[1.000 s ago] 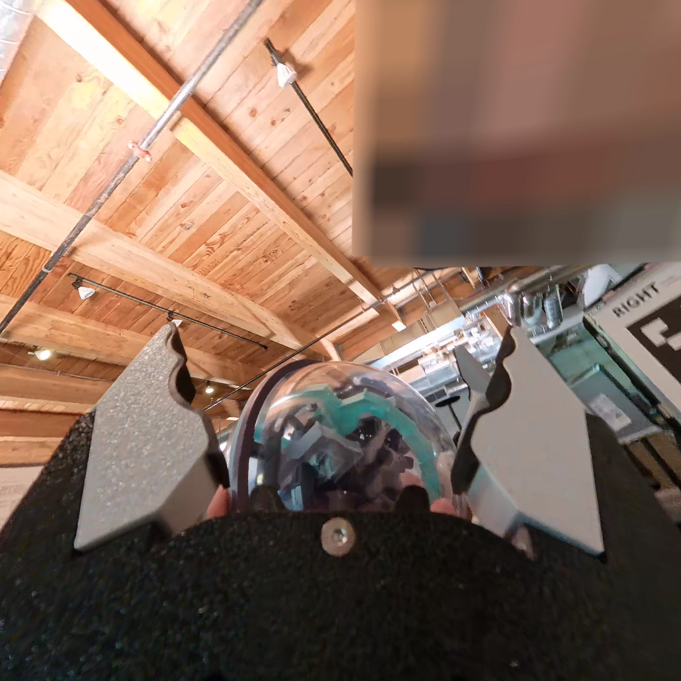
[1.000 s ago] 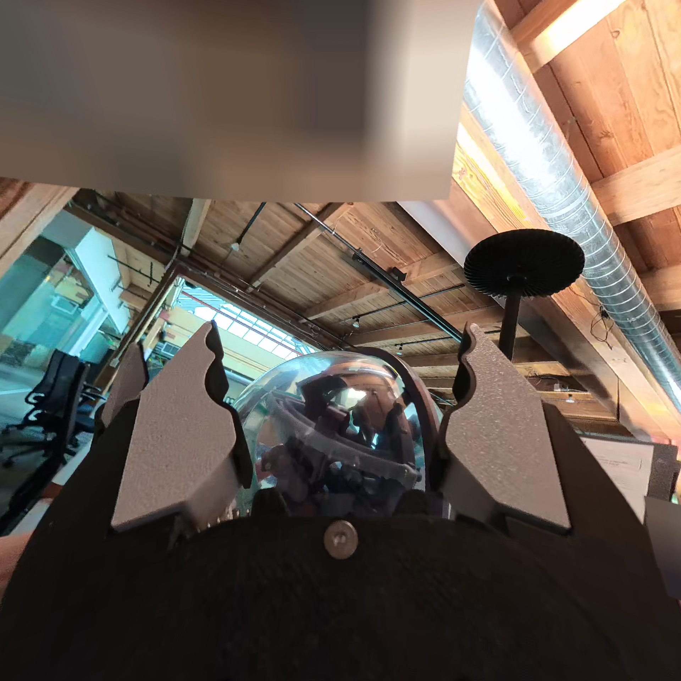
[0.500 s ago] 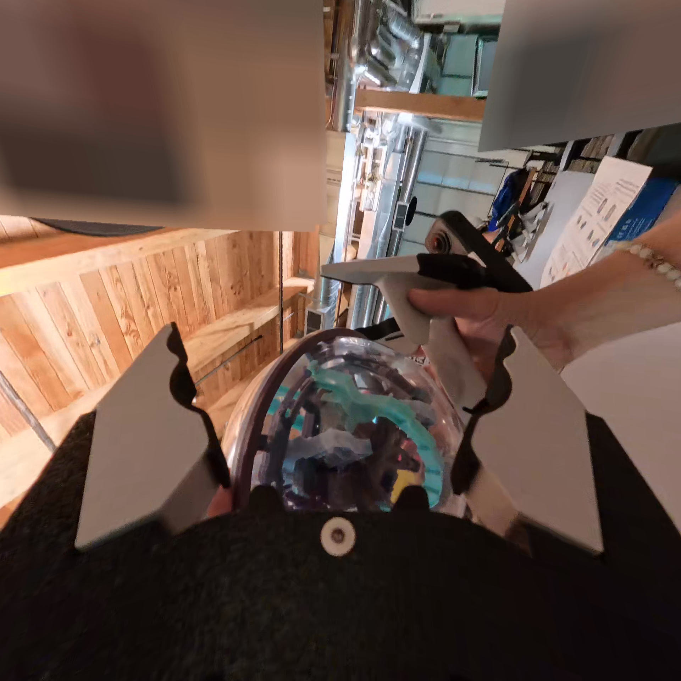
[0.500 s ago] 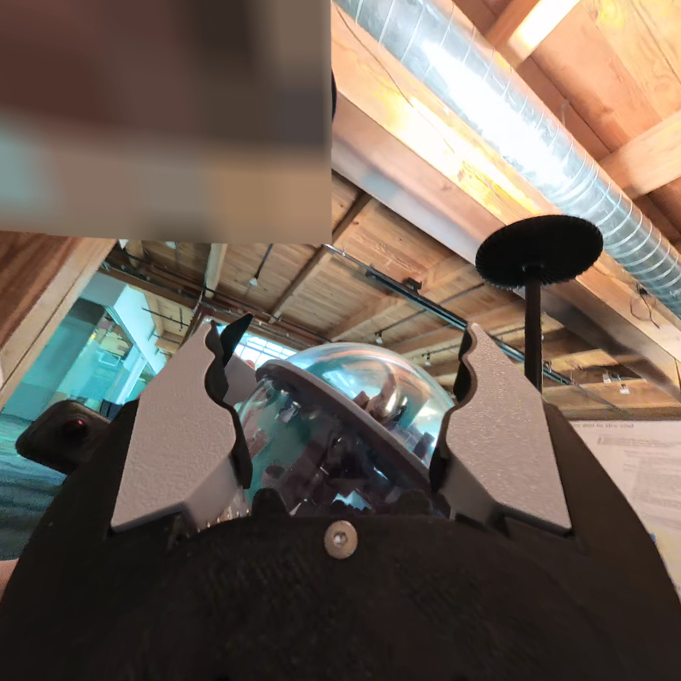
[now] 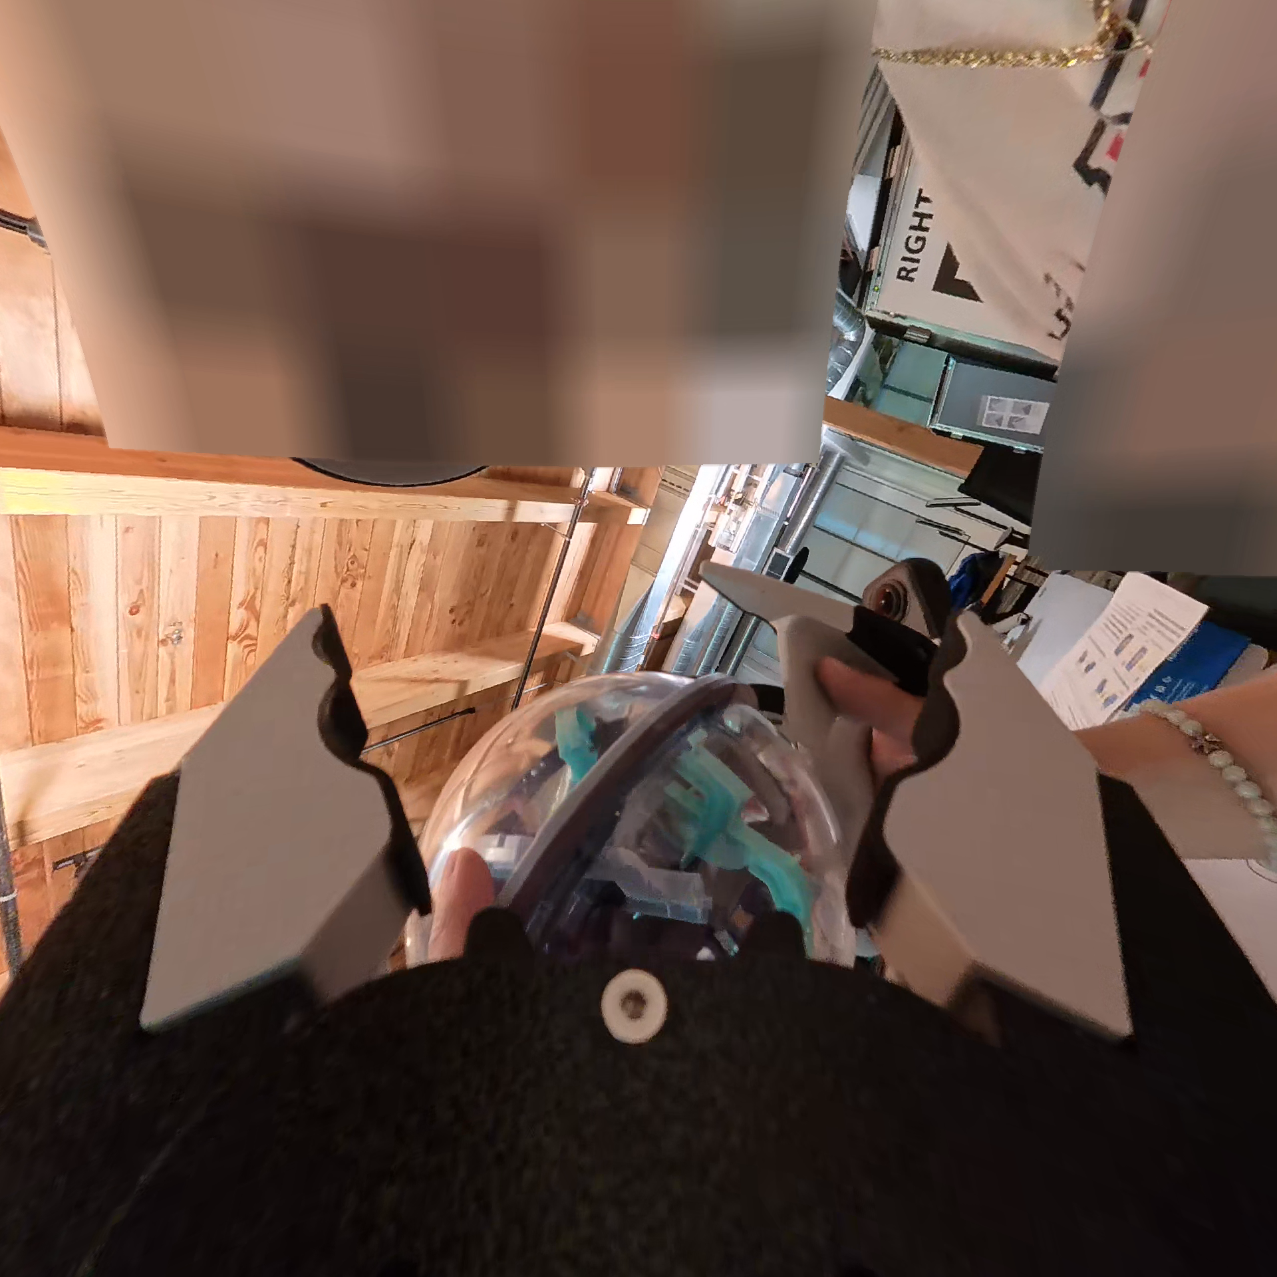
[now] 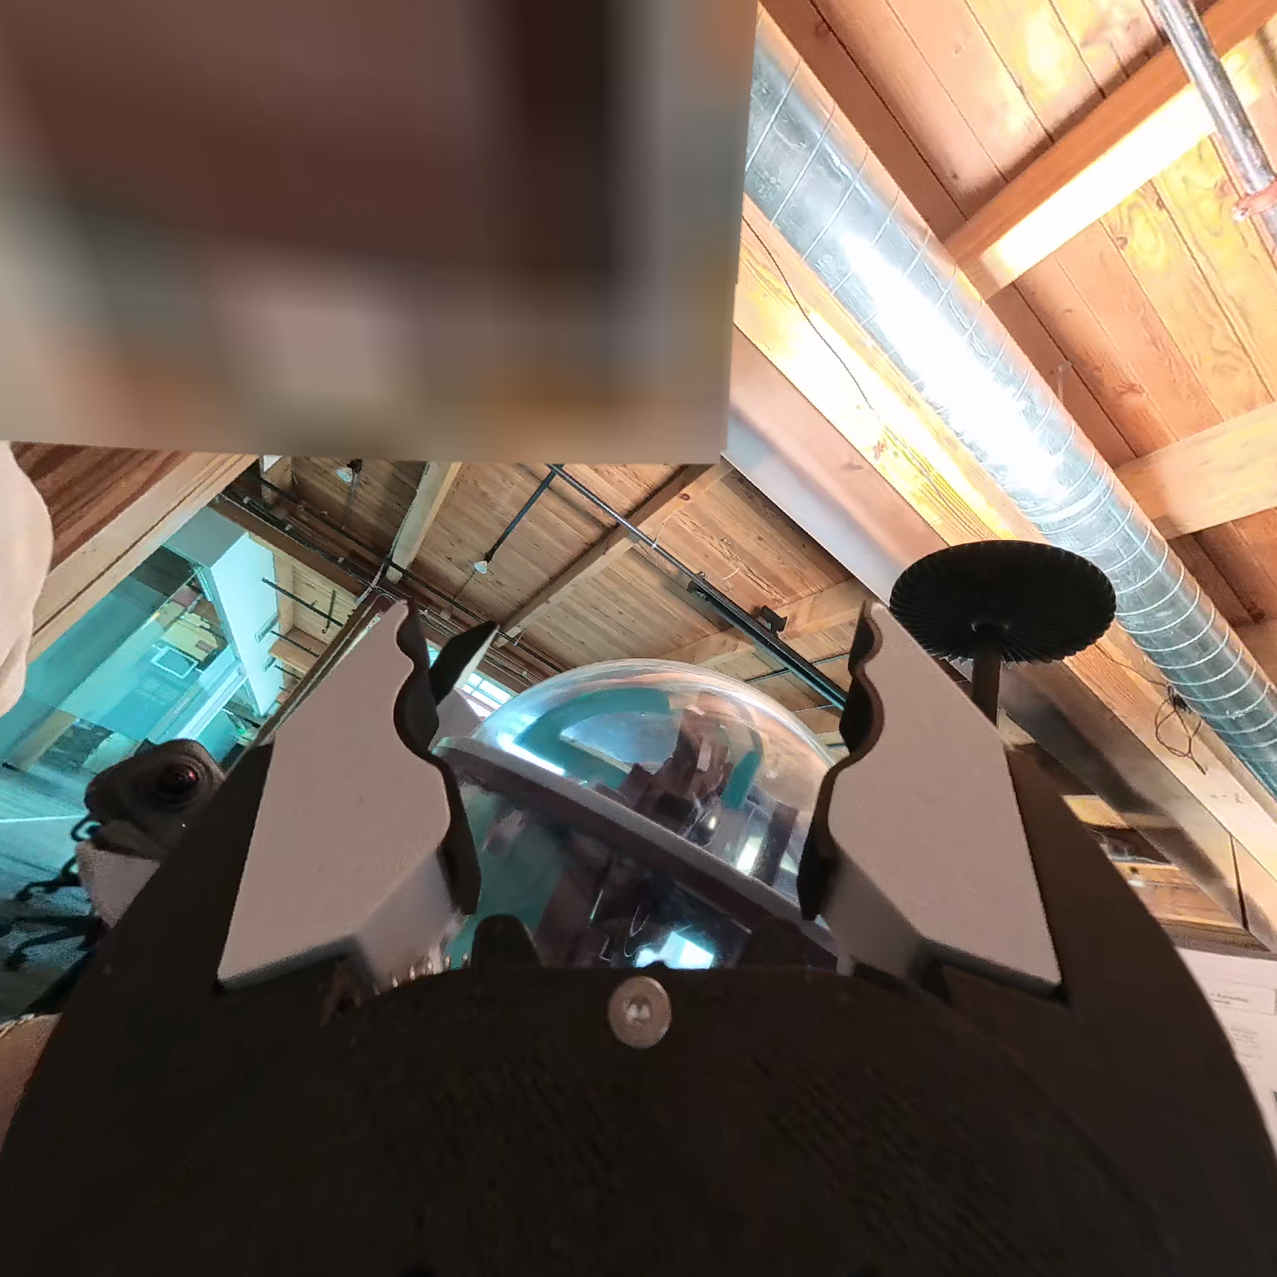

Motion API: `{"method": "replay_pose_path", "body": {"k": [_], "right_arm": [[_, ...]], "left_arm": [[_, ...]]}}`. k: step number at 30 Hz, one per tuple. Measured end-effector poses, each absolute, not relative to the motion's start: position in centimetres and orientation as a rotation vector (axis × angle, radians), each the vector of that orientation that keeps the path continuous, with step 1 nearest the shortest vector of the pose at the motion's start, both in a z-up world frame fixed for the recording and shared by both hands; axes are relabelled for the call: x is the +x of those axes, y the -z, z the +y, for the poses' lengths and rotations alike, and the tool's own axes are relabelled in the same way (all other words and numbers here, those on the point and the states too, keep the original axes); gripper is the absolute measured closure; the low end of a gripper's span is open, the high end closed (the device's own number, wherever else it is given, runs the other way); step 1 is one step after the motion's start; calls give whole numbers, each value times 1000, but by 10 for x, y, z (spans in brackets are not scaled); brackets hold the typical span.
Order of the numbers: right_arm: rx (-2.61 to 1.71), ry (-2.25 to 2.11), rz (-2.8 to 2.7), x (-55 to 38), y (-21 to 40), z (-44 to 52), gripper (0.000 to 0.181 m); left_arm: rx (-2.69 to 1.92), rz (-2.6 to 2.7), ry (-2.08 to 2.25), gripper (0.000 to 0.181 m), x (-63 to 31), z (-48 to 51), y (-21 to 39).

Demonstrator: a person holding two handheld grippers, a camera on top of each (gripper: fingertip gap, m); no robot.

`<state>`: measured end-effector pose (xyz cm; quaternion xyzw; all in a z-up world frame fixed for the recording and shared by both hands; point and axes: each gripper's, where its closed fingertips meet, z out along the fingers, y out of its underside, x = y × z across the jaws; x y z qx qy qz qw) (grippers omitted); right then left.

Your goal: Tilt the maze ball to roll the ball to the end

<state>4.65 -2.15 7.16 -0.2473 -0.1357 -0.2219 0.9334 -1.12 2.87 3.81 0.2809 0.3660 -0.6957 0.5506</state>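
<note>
The maze ball [image 5: 622,795] is a clear sphere with teal tracks and a dark seam ring, held up in the air. My left gripper [image 5: 642,691] is shut on it, with the pads pressing its sides. My right gripper [image 6: 636,622] is shut on the same maze ball [image 6: 642,760] from the opposite side. In the left wrist view the right gripper's grey finger [image 5: 788,622] and the hand [image 5: 864,712] holding it show behind the ball. A fingertip [image 5: 459,891] touches the ball's lower left. I cannot make out the small ball inside.
Both views look up at a wooden ceiling. A silver duct [image 6: 967,359] and a black round disc on a pole [image 6: 1002,608] are at the upper right. A wrist with a bead bracelet [image 5: 1230,767] and posters [image 5: 1133,656] are at the right.
Both grippers have swung round with the ball. Its seam ring now runs diagonally in the left view and lies flatter in the right view. Both grips stayed shut.
</note>
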Motion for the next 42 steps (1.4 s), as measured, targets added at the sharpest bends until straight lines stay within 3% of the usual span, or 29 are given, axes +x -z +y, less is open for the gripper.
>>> {"method": "replay_pose_path", "body": {"k": [42], "right_arm": [[-439, 394, -311, 40, -74, -39, 67]], "left_arm": [[589, 706, 1900, 24, -27, 50, -59]]}}
